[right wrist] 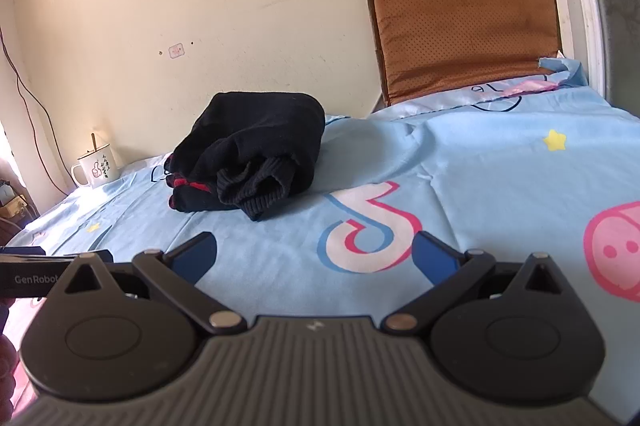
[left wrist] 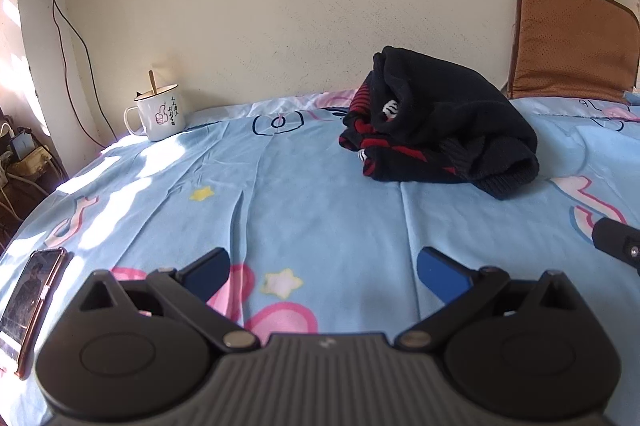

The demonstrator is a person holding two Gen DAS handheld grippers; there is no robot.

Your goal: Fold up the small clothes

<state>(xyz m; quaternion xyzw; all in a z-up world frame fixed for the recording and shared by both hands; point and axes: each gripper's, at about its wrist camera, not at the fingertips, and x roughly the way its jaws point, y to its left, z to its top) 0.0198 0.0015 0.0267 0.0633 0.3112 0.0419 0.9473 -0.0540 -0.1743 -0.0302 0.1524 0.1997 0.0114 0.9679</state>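
A black knit garment with red and white pattern [left wrist: 436, 130] lies bunched in a heap on the light blue printed bedsheet [left wrist: 320, 202], near the wall. It also shows in the right wrist view [right wrist: 256, 154]. My left gripper [left wrist: 322, 268] is open and empty, low over the sheet, well short of the garment and to its left. My right gripper [right wrist: 314, 254] is open and empty, over the sheet in front of the garment and to its right. The right gripper's edge shows in the left wrist view [left wrist: 618, 242].
A white enamel mug [left wrist: 158, 116] with a stick in it stands at the sheet's far left by the wall. A phone [left wrist: 30, 300] lies at the near left edge. A brown cushion [right wrist: 464, 26] leans on the wall at the right. Cables hang at the left.
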